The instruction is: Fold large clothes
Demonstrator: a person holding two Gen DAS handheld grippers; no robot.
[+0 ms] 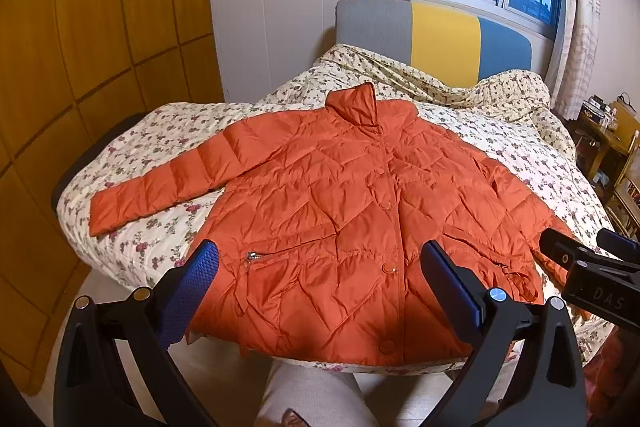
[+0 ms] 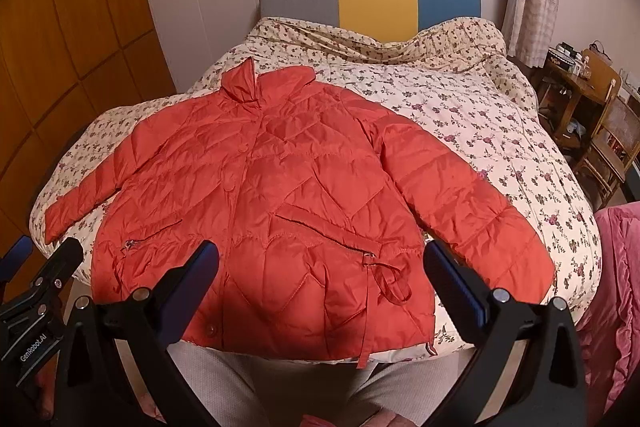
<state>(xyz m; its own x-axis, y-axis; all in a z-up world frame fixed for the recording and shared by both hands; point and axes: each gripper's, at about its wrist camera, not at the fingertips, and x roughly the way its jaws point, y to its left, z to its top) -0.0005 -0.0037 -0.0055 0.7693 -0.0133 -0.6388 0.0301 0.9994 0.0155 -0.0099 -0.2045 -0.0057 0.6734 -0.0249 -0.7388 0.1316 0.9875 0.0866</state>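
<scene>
Two grippers, left gripper (image 1: pixel 320 267) and right gripper (image 2: pixel 320 267), are hovering with jaws spread wide over an orange jacket (image 1: pixel 352 211) lying flat on a bed (image 1: pixel 500 131).

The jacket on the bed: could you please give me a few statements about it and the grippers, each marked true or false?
1. The jacket lies flat on the bed, front up. True.
2. The left gripper is shut on the hem. False: its jaws stand open and hold nothing.
3. The collar points toward the headboard. True.
4. Both sleeves are folded across the chest. False: both are spread out to the sides.
5. The right gripper is open above the jacket's lower part. True.
</scene>
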